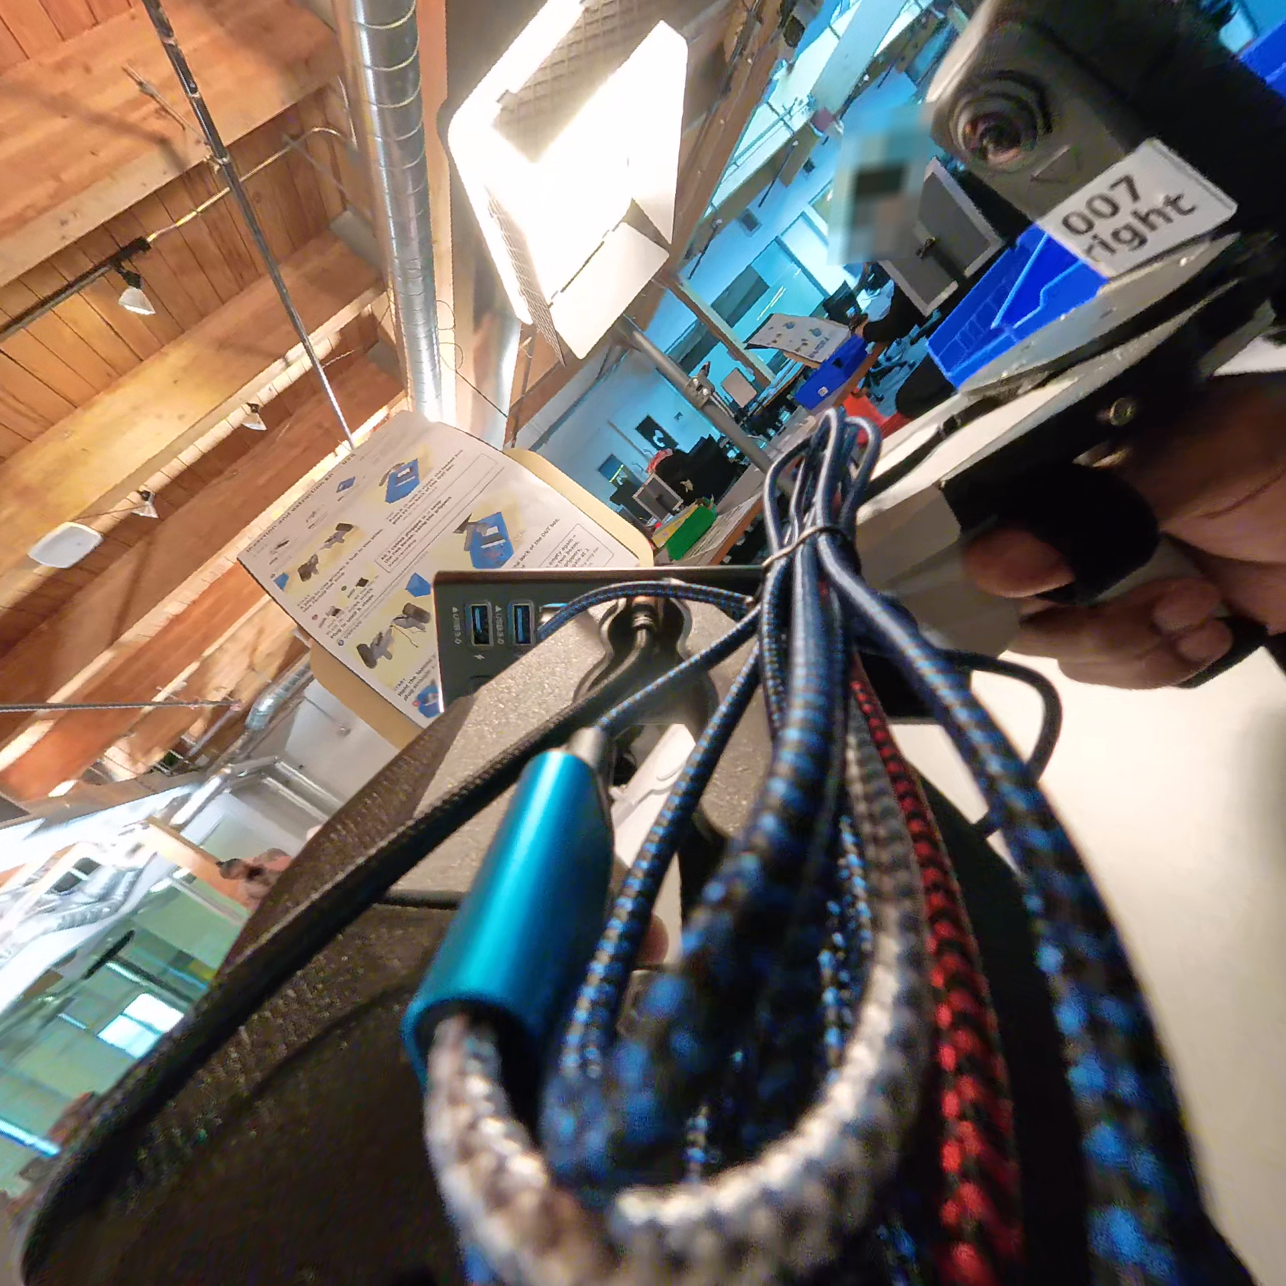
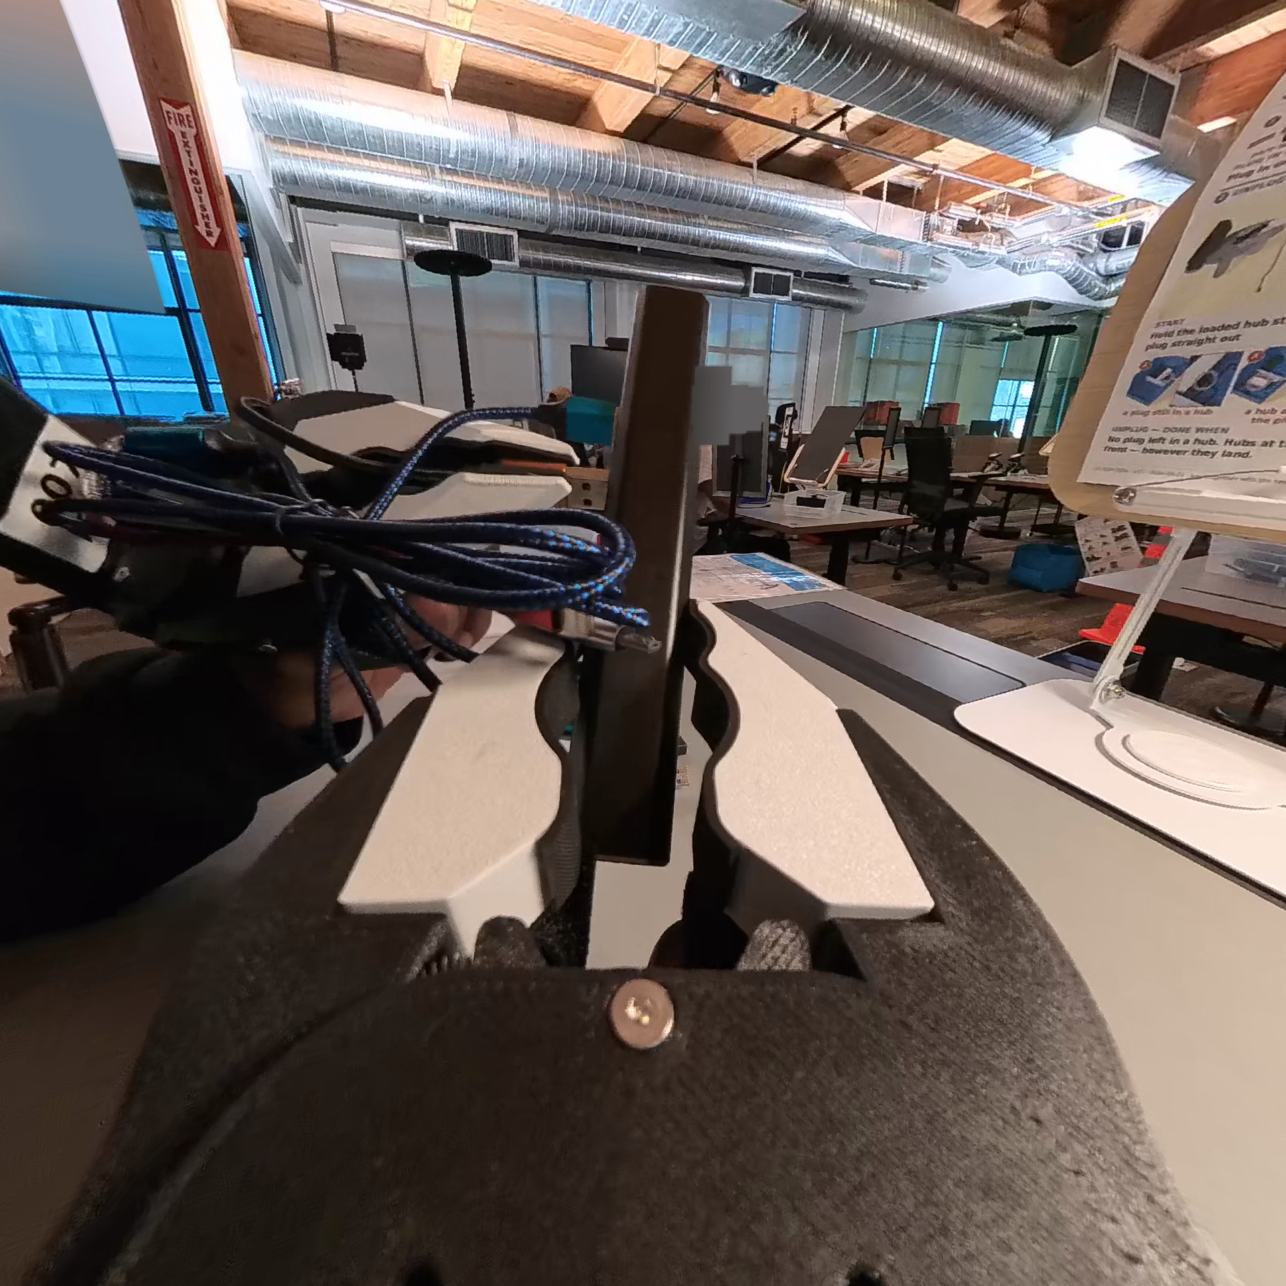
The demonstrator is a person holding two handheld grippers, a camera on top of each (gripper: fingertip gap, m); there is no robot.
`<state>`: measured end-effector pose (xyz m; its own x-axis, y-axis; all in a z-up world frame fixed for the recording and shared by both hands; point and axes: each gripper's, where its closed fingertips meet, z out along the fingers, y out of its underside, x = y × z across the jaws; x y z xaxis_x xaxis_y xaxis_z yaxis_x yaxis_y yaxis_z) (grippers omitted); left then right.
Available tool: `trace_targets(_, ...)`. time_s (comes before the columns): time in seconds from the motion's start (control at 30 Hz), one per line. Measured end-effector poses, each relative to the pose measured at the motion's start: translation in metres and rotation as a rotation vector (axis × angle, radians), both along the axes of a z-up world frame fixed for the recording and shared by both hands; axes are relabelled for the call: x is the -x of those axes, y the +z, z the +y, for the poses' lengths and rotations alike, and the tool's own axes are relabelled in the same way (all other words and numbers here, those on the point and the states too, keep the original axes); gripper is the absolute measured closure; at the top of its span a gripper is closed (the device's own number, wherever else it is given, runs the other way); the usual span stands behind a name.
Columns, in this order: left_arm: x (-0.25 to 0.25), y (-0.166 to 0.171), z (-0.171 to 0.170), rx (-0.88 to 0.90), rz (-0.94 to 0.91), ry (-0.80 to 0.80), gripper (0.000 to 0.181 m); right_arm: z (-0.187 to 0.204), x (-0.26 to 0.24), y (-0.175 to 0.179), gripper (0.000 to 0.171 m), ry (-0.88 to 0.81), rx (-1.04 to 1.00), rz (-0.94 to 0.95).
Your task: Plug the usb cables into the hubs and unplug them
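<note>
My right gripper (image 2: 630, 703) is shut on a dark slab-shaped USB hub (image 2: 651, 529) and holds it upright above the table. In the left wrist view the hub (image 1: 487, 626) shows two blue ports on its face. My left gripper (image 2: 567, 466) points at that face with its fingers closed on a USB plug (image 1: 640, 616). A tied bundle of blue, red and grey braided cables (image 1: 835, 800) hangs over it, with a blue metal connector (image 1: 518, 898) lying on its body. Loose connector ends (image 2: 612, 634) dangle beside the hub. A hand holds the right gripper (image 1: 898, 529).
An instruction sheet on a wooden board (image 2: 1183, 334) stands on a white base (image 2: 1085, 758) at the right of the grey table (image 2: 1044, 939). It also shows behind the hub in the left wrist view (image 1: 417, 550). A bright light panel (image 1: 577, 174) hangs overhead. The tips of one gripper are about 4 cm away from the tips of the other.
</note>
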<state>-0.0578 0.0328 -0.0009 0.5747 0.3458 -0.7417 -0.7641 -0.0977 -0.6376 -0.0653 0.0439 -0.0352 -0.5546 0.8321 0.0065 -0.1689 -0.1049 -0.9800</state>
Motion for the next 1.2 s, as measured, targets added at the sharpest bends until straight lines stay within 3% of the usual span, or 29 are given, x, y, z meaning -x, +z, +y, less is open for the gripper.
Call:
trace_targets(0.03,0.001,0.0,-0.001,0.006,0.021,0.013,0.156,0.0,0.0,0.0,0.146,0.006,0.0,0.0)
trace_targets(0.13,0.004,-0.003,-0.001,0.032,0.035,0.021,0.158,0.0,0.001,0.0,0.146,0.013,0.009,-0.014)
trace_targets(0.17,0.004,-0.006,-0.001,0.045,0.046,0.025,0.181,0.0,0.0,-0.001,0.146,0.014,0.004,-0.012)
trace_targets(0.23,0.004,-0.006,-0.002,0.046,0.067,0.025,0.179,-0.001,0.0,-0.001,0.146,0.013,-0.017,-0.007)
trace_targets(0.27,0.004,-0.006,-0.002,0.047,0.074,0.025,0.163,-0.002,0.0,-0.001,0.146,0.019,-0.027,-0.008)
trace_targets(0.3,0.003,-0.005,-0.003,0.047,0.085,0.026,0.165,-0.002,0.0,-0.001,0.146,0.026,-0.037,-0.007)
trace_targets(0.37,0.002,-0.006,-0.005,0.059,0.117,0.025,0.147,-0.004,-0.001,-0.001,0.145,0.05,-0.062,-0.009)
trace_targets(0.53,0.0,-0.009,-0.007,0.093,0.139,0.015,0.088,-0.005,-0.002,-0.004,0.145,0.072,-0.152,-0.02)
trace_targets(0.57,0.0,-0.01,-0.007,0.095,0.12,0.003,0.18,-0.004,-0.002,-0.005,0.145,0.063,-0.175,-0.016)
trace_targets(0.63,0.002,-0.011,-0.007,0.092,0.077,-0.022,0.171,-0.004,-0.001,-0.006,0.144,0.05,-0.2,-0.016)
trace_targets(0.83,0.002,-0.008,-0.005,0.006,0.019,-0.033,0.18,-0.001,-0.001,-0.004,0.144,0.008,-0.229,0.01)
trace_targets(0.97,-0.002,-0.006,-0.006,-0.033,0.094,-0.002,0.18,-0.004,-0.001,-0.006,0.144,0.017,-0.23,0.001)
trace_targets(1.0,-0.002,-0.005,-0.006,-0.044,0.099,0.007,0.17,-0.005,-0.002,-0.005,0.144,0.033,-0.208,-0.009)
trace_targets(1.03,-0.002,-0.005,-0.006,-0.054,0.1,0.009,0.1,-0.005,-0.002,-0.004,0.145,0.045,-0.192,-0.013)
trace_targets(1.2,0.003,-0.01,-0.004,-0.029,0.097,0.003,0.102,-0.003,0.001,-0.009,0.145,0.046,-0.183,-0.047)
